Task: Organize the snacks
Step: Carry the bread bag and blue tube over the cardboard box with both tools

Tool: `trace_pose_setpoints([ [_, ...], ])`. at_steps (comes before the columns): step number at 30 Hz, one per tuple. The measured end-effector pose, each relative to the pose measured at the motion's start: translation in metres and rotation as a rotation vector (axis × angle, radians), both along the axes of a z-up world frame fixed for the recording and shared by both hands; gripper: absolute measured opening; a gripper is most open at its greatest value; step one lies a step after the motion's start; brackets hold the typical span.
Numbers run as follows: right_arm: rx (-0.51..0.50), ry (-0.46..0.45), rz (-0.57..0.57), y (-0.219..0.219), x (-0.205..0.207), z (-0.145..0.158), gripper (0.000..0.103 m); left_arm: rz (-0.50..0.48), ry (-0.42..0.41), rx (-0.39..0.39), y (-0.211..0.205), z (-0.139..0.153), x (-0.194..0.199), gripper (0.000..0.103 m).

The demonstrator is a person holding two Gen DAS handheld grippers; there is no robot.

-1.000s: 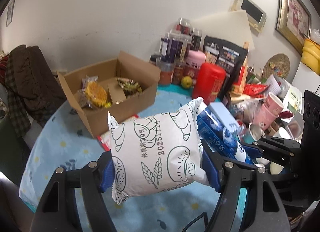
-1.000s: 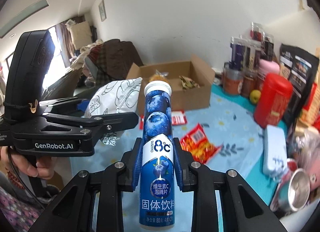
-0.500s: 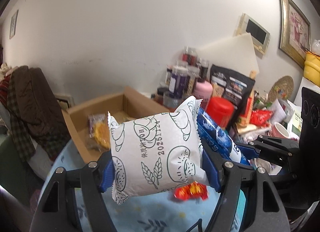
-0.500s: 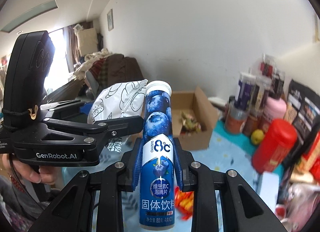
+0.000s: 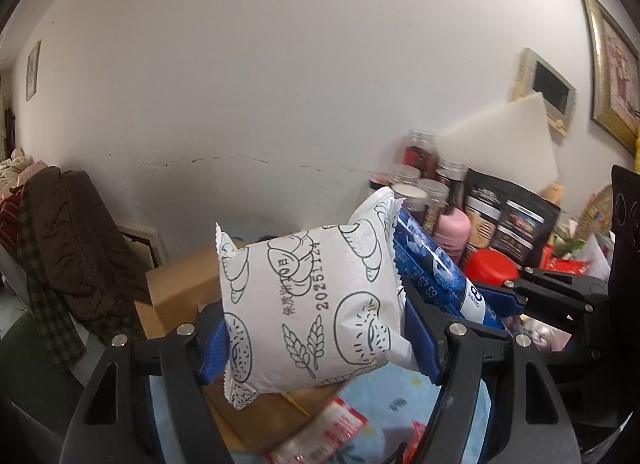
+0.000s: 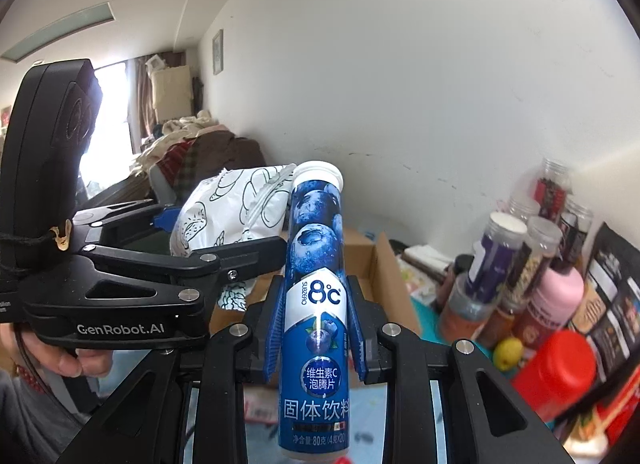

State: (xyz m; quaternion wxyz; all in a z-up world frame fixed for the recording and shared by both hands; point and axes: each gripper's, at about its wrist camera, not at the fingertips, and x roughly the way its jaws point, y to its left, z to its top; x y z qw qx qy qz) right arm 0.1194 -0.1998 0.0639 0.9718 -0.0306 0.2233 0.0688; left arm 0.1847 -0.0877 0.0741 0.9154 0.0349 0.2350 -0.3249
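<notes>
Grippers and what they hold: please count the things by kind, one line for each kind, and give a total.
Grippers: 2, the left gripper and the right gripper
White snack packets: 1, the white packet in the left gripper
Blue tubes: 1, the blue tube in the right gripper
Total: 4

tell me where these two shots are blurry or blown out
Left wrist view: the white bread packet in the left gripper is sharp, the jars and cardboard box behind are smeared. Right wrist view: the blue tube is crisp, the red canister blurs, the window is blown out.
</notes>
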Motion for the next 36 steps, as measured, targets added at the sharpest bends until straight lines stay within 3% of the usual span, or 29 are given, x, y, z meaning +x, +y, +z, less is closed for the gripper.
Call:
trace_pose_setpoints([
  [9, 0.023, 0.026, -0.007, -0.016, 0.070, -0.014, 0.028, 0.054, 0.014, 0.013, -0.013, -0.016, 0.064, 0.073],
  [19, 0.036, 0.126, -0.018, -0.030, 0.128, -0.055, 0.028, 0.128, 0.133, 0.065, -0.016, -0.070, 0.128, 0.073],
  [28, 0.069, 0.260, -0.035, -0.039, 0.159, -0.101, 0.028, 0.163, 0.210, 0.148, -0.032, -0.104, 0.159, 0.073],
  [36, 0.063, 0.348, -0.054, -0.047, 0.177, -0.124, 0.028, 0.158, 0.280, 0.223, -0.043, -0.125, 0.171, 0.073],
])
